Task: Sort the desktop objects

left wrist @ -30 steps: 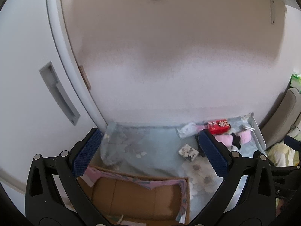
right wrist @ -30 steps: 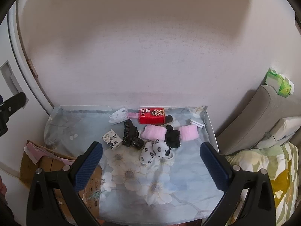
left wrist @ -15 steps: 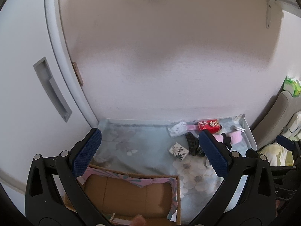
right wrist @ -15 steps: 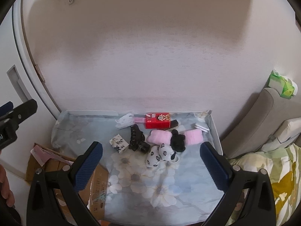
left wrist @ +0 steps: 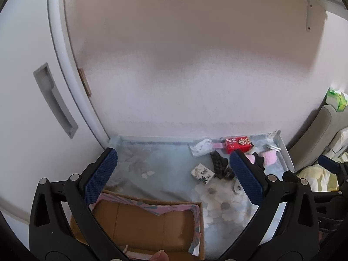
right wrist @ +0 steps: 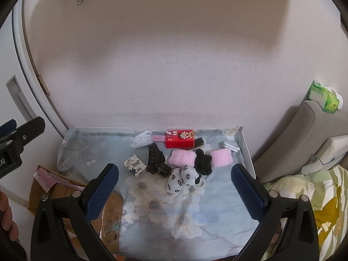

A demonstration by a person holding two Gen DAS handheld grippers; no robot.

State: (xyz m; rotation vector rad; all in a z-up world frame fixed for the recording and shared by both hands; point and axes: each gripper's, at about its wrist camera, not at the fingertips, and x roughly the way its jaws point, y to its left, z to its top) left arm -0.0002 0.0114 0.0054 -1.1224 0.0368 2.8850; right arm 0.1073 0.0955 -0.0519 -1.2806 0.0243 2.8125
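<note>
A table under a floral cloth (right wrist: 174,213) carries a cluster of small items: a red box (right wrist: 179,138), a black hair claw (right wrist: 154,155), a small white patterned box (right wrist: 134,165), two pink fluffy pieces (right wrist: 182,157), a black piece (right wrist: 203,162), a spotted white piece (right wrist: 181,177) and a white packet (right wrist: 142,138). My right gripper (right wrist: 175,169) hovers open above the near side of the cluster and holds nothing. My left gripper (left wrist: 173,155) is open over the table's left part, above an open cardboard box (left wrist: 152,224). The red box (left wrist: 238,144) and hair claw (left wrist: 218,165) lie to its right.
A white wardrobe door with a recessed handle (left wrist: 54,100) stands at the left and a pale wall rises behind the table. A grey cushion (right wrist: 289,139), a green packet (right wrist: 324,96) and patterned bedding (right wrist: 315,206) lie at the right. A hand (right wrist: 6,215) shows at the lower left.
Both grippers have drifted back and slightly up, so the table items look a little smaller. Both stay open and nothing on the table has moved.
</note>
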